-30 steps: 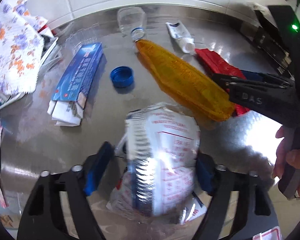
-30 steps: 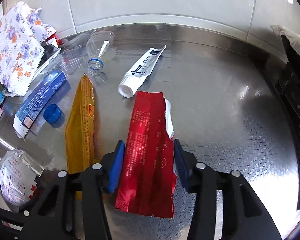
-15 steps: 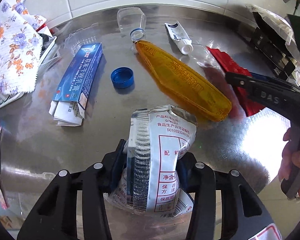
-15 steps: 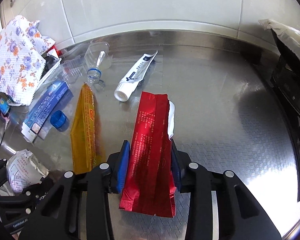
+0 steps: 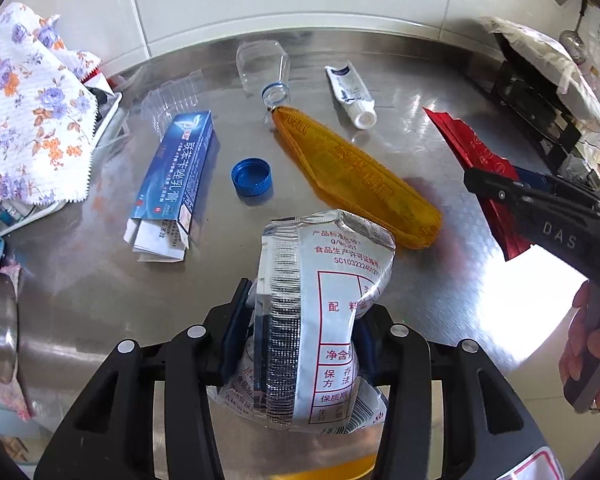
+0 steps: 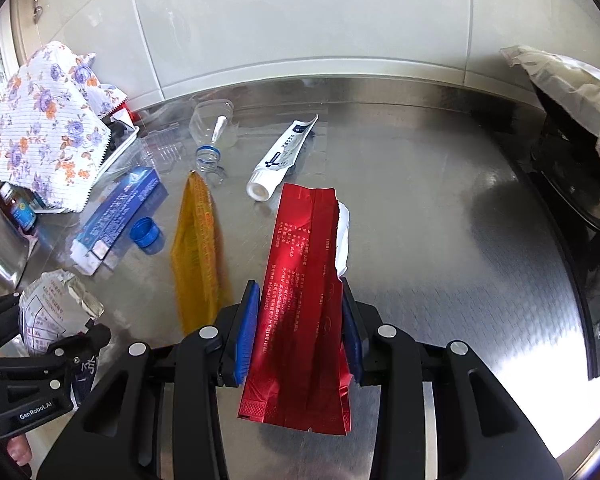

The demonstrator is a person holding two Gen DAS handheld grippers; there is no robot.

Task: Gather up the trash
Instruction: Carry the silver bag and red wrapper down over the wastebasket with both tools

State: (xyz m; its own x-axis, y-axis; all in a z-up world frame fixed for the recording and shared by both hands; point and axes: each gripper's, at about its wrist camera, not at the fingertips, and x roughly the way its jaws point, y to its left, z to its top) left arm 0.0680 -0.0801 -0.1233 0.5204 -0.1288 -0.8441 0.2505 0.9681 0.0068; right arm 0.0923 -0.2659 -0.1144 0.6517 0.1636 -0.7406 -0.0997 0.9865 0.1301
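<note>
Both pouches higher, fingers clamped

Bright daylight, harsh glare on the steel counter, fisheye-warped edges.

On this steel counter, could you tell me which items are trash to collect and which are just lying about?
Trash:
silver packet, in left gripper
red pouch, in right gripper
yellow wrapper
toothpaste box
blue cap
bottle
toothpaste tube

Lying about:
floral cloth
</note>
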